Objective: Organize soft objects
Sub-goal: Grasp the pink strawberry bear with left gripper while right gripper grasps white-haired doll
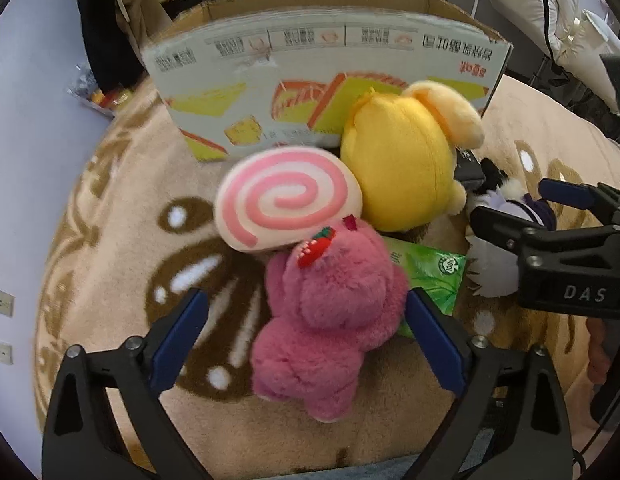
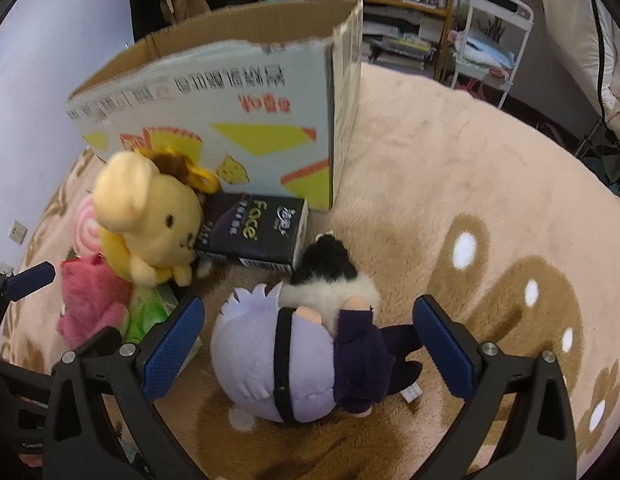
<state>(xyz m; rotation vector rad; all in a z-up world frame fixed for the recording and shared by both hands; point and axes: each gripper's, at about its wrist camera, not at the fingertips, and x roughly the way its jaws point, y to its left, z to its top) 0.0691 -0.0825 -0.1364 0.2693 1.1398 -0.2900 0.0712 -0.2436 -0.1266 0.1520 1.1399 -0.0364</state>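
**Both grippers spread wide over the plush pile**

Fingers (image 1: 182,344) of the left gripper (image 1: 308,344) stand wide apart, blue pads facing in, with the pink plush bear (image 1: 330,320) lying between them; the right pad sits just beside the bear's fur, the left pad stands clear of it, and neither presses on the toy. This gripper points steeply down at the beige rug (image 1: 110,240), its black frame filling the near edge of the left wrist view.

Just beyond the bear, touching its head, lies the pink spiral plush (image 1: 286,200), and to the right of that the yellow plush dog (image 1: 406,160), leaning close to the printed cardboard box (image 1: 310,68) that stands open-topped at the far side. A green tissue pack (image 1: 434,276) lies under the bear's right side.

Over to the right, the right gripper (image 2: 308,350) is also tilted steeply downward, jaws apart as well. Between its pads lies the lavender-haired doll (image 2: 278,360) in dark clothes, with a black-and-white plush (image 2: 330,276) against its far side. The pads stand off from the doll on both sides. A dark tissue box (image 2: 254,236) lies at the foot of the cardboard box, just beside the yellow dog. A person's hand shows only faintly at the right edge of the left view.
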